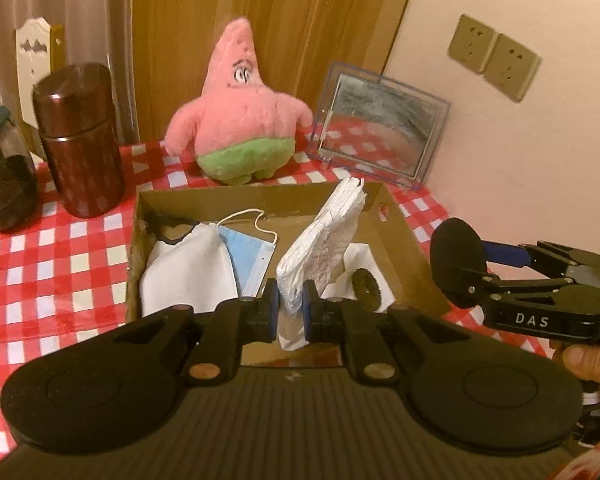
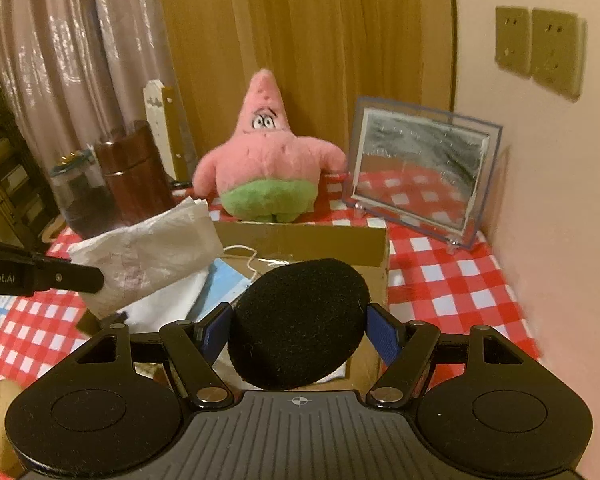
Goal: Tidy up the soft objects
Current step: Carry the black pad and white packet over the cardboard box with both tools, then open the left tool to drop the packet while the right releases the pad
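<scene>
1. Far-left edge of worktop (image 1: 60, 264) (red/white check cloth): a dark-filled glass jar (image 1: 4, 184) is seen, w/ a brown cylindrical canister (image 1: 80, 140) just beside it to the right.
2. A cream cut-out board (image 1: 32, 56) is propped behind the canister, at the back edge.
3. Centre, near the back edge: an open cardboard box (image 1: 404, 240) is set on the cloth. Inside, left to right, are seen a white cloth pouch (image 1: 192, 272), a blue face mask (image 1: 252, 252) w/ ear loop, a white sheet and a small dark ridged roller-like item (image 1: 366, 282); exact ID of the last can't be told.
4. Left tongs (image 1: 291, 312) are clenched on a folded white tissue wad (image 1: 324, 240), gripped at its lower end; the wad is held tilted up and rightward above the box interior.
5. Pink star plush w/ green shorts (image 1: 240, 120) is stood upright behind the box's back wall, against the wooden panel.
6. Right tongs (image 2: 298, 332) are closed on a round black sponge puff (image 2: 300, 320), pads pressed on both its sides; the puff is held over the box's right-front part.
7. Back-right corner: a clear-framed mirror (image 1: 380, 128) is leaned toward the wall; two wall sockets (image 1: 496, 56) are mounted above.
8. A thumb (image 1: 580, 360) is seen under the right tool's handle.
</scene>
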Demonstrator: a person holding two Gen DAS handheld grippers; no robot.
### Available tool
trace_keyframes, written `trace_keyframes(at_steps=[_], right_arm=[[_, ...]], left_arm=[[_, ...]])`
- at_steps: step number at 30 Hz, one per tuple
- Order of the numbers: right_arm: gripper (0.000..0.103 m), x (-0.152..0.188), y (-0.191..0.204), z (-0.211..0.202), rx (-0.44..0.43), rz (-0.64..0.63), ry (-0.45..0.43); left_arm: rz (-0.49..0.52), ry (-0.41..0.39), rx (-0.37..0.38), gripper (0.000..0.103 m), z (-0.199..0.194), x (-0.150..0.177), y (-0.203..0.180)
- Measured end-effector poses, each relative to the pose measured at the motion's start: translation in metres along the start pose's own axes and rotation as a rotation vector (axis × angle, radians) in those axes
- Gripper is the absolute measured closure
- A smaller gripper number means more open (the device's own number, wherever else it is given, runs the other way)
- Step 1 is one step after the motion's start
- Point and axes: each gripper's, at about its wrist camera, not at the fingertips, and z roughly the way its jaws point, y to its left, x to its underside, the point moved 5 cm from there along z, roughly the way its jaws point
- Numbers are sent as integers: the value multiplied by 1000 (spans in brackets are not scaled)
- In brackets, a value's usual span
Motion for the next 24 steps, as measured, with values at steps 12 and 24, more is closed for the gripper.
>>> trace_keyframes(at_steps=[12, 24], right_arm=[[31, -1, -15, 45, -2, 33, 51], [31, -2, -14, 49, -18, 38, 63]], left_arm=[[31, 49, -37, 72, 48, -9, 6], [51, 20, -48, 65, 34, -11, 5]])
